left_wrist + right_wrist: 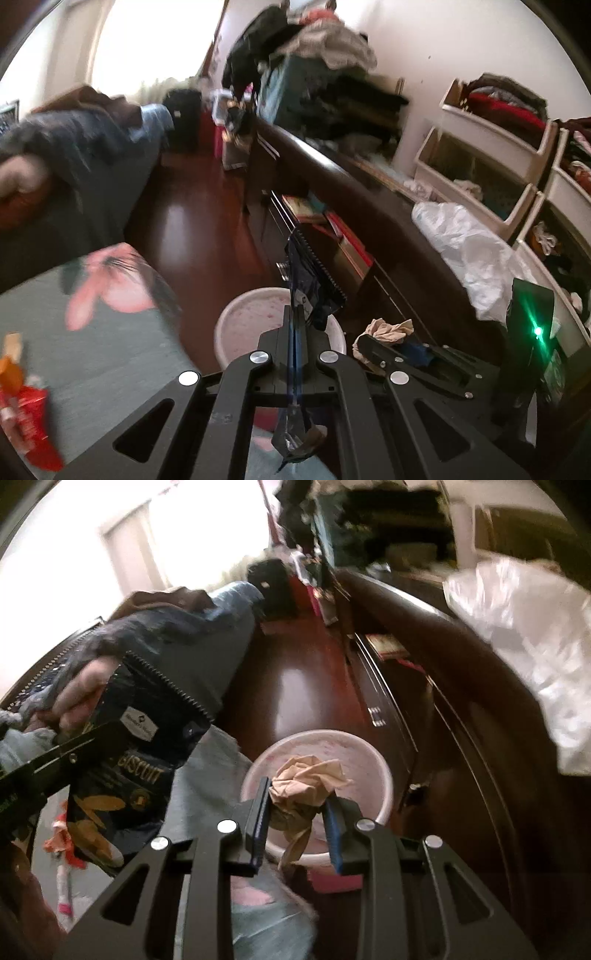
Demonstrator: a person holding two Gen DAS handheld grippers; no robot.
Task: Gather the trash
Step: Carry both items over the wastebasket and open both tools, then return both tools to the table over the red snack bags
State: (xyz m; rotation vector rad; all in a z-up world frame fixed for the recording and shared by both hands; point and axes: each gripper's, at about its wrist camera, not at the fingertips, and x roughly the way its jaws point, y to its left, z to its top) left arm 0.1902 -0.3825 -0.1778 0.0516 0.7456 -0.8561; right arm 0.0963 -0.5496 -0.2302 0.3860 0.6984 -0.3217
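Note:
My left gripper (295, 314) is shut on a dark blue biscuit wrapper (314, 280), held edge-on above a pink round bin (236, 317) on the floor. The same wrapper (125, 753) and left gripper (55, 760) show at the left of the right wrist view. My right gripper (297, 805) is shut on a crumpled tan paper ball (306, 779), held over the pink bin (369, 753). The paper ball and right gripper also show in the left wrist view (388, 328), to the right of the bin.
A bed with a grey floral cover (92, 332) lies to the left, with red and orange wrappers (26, 413) on it. A dark wood cabinet (332, 173) runs along the right, with a white plastic bag (465, 251) on top. White clothes bins (491, 147) stand behind.

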